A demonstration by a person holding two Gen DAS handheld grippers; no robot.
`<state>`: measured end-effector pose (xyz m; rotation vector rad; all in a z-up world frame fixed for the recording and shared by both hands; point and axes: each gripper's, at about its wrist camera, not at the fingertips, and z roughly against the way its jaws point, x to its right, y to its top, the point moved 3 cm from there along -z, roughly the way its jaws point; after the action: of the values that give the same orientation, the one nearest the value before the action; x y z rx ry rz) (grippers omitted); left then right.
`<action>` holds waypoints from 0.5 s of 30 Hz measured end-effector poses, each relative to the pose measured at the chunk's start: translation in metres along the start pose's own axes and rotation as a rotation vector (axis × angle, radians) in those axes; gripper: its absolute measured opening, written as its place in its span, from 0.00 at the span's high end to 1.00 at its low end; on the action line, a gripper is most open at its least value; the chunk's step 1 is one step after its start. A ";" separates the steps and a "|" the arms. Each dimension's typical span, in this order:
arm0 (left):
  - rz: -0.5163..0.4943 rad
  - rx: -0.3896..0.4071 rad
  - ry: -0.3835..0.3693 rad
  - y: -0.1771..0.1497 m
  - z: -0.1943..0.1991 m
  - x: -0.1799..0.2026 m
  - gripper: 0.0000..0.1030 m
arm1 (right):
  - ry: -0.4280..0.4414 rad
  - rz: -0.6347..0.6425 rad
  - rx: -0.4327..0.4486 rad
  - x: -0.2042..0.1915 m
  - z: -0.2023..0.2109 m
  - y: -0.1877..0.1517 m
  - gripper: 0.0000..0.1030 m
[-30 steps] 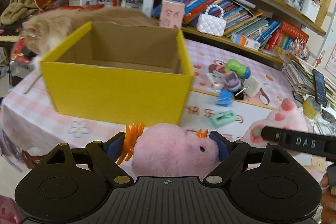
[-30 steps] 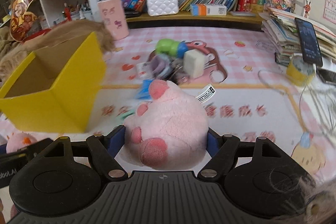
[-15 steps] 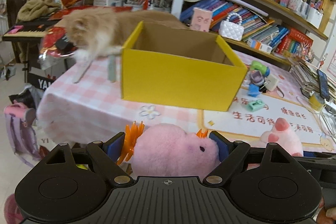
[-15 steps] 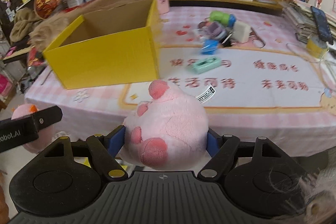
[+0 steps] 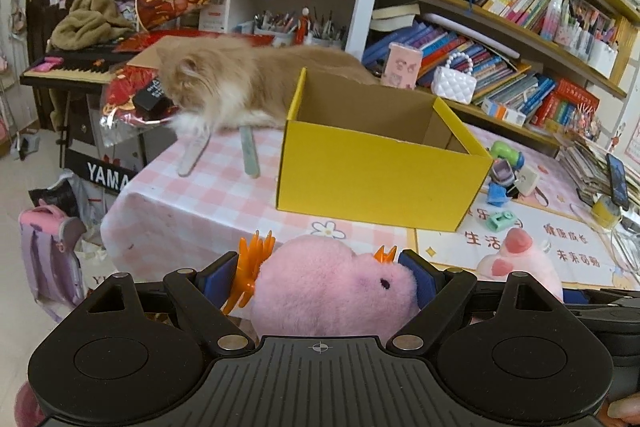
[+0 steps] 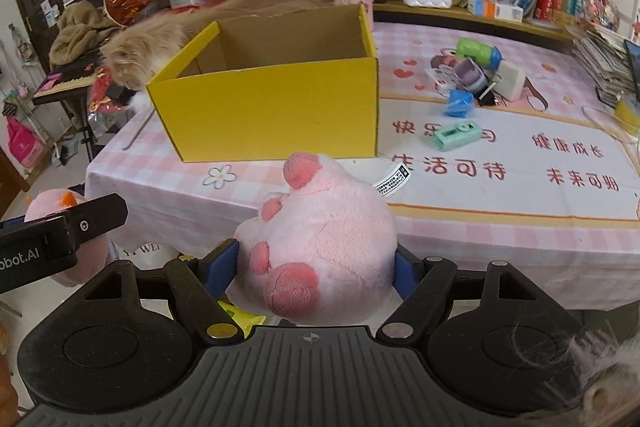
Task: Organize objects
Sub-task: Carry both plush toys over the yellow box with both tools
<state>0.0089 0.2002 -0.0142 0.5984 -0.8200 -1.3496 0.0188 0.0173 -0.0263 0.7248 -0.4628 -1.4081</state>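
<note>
Plush pig [image 6: 320, 243] squeezed by right gripper [image 6: 316, 267]; left gripper [image 5: 316, 275], marked "obot.AI", clamps plush chick [image 5: 332, 291].

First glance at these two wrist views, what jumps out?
The open yellow box stands near the table's left end, with an orange cat lying right behind it. Each gripper is clamped on a pink plush off the table's near edge: the left gripper on one with orange spikes, the right gripper on a pig-like one. Small toys lie scattered right of the box.

Each hand-held gripper [image 5: 318, 269] has a ribbed black body, blue finger pads [image 6: 222, 265] and brass-coloured screws.
</note>
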 end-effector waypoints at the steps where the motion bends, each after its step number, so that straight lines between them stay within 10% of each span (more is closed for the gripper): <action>1: 0.002 0.003 0.001 0.001 0.000 -0.002 0.16 | 0.001 0.003 0.002 -0.002 0.000 0.001 0.28; 15: -0.021 0.031 -0.013 0.014 -0.004 -0.007 0.16 | -0.023 0.036 0.034 -0.016 -0.005 0.017 0.28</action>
<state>0.0209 0.2084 -0.0066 0.6253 -0.8483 -1.3633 0.0326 0.0345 -0.0161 0.7254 -0.5167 -1.3784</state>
